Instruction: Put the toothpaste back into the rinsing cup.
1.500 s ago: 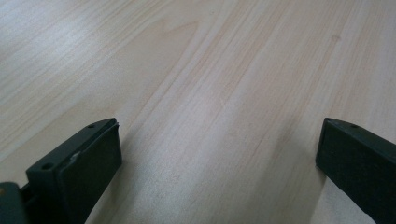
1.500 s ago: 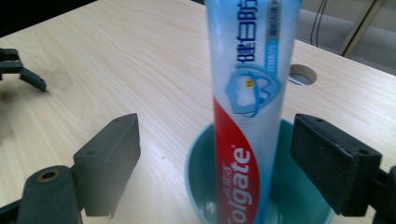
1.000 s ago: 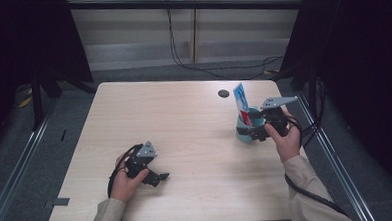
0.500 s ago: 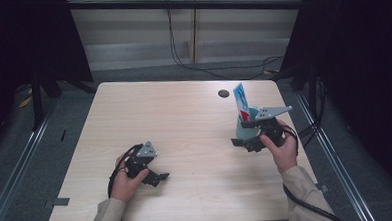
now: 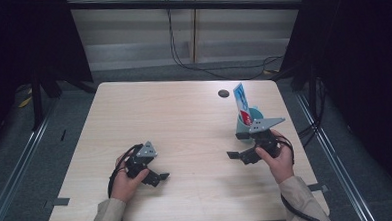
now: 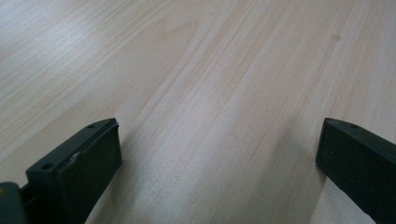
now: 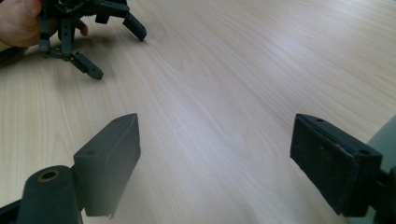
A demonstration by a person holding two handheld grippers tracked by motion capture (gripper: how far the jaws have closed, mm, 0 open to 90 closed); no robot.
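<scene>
While both of my tools sit low over the near half of the table (image 5: 184, 116), neither one has anything in it. My left gripper (image 5: 157, 176) rests near the front edge, jaws spread wide; in the left gripper view I see bare wood grain between the two black pads (image 6: 88, 168) and nothing else. My right gripper (image 5: 234, 155) is a little farther in and off to the right side, also spread wide, pointing leftward across the board; its own view shows empty wood between its pads (image 7: 112, 163), with a sliver of teal at the right edge that I take to be the cup.

Just behind that right tool stands the teal cup (image 5: 248, 119), upright, with a blue-and-white packet (image 5: 241, 99) poking up out of it, red print near its lower part. Farther back, a small dark round spot (image 5: 224, 94) sits on the tabletop; I cannot tell what it is.

My reading: the packet is already in the cup, so the placing looks done. What I cannot judge is whether more is meant to follow; I see no other loose item on the table.
</scene>
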